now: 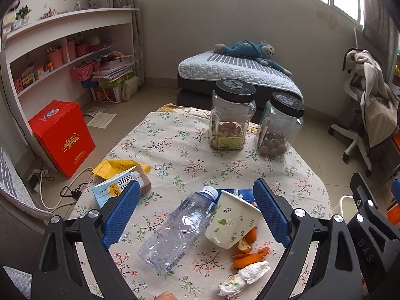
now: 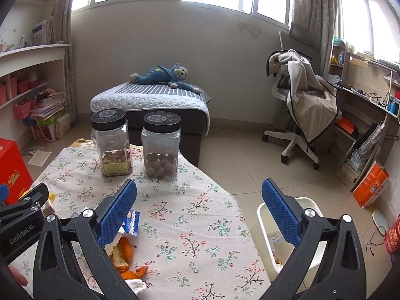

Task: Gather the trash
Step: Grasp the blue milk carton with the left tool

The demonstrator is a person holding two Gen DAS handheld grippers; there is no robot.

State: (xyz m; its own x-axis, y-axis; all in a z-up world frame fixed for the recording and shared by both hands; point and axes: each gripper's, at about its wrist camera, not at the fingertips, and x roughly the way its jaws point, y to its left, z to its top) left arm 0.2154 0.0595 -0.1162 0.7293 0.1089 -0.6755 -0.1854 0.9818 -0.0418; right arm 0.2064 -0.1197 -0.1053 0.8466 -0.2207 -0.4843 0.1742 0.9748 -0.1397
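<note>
The left gripper [image 1: 197,212] hangs above the near end of a table covered by a floral tablecloth [image 1: 175,140], its blue-padded jaws spread wide and holding nothing; between them lies the trash: an empty clear plastic water bottle [image 1: 175,232] on its side with its white cap pointing away, and a tipped paper cup [image 1: 231,222] printed with small green figures, its rim touching the bottle's neck; just beside the cup sit pieces of orange peel [image 1: 246,255], and nearer still a crumpled white tissue [image 1: 243,277]; a blue-and-white wrapper [image 1: 240,193] shows behind the cup; at the left edge of the table lie a light-blue carton [image 1: 112,190], a small brown box [image 1: 143,181] and a yellow plastic bag [image 1: 120,166].

The right gripper [image 2: 198,212] is likewise wide open and empty, over the table's right edge; its left finger covers part of the blue-and-white wrapper and the peel, while its right finger stands in front of a white waste bin [image 2: 265,232] on the floor just beside the table; something orange lies inside the bin.

Farther back on the table two clear jars with black lids stand close together: one with pale nuts [image 1: 231,117], one with dark round nuts [image 1: 280,127]; beyond them a low bed carries a blue plush monkey [image 1: 250,50]; a red box [image 1: 62,137] stands on the floor at left, and a draped office chair [image 2: 302,107] at right.
</note>
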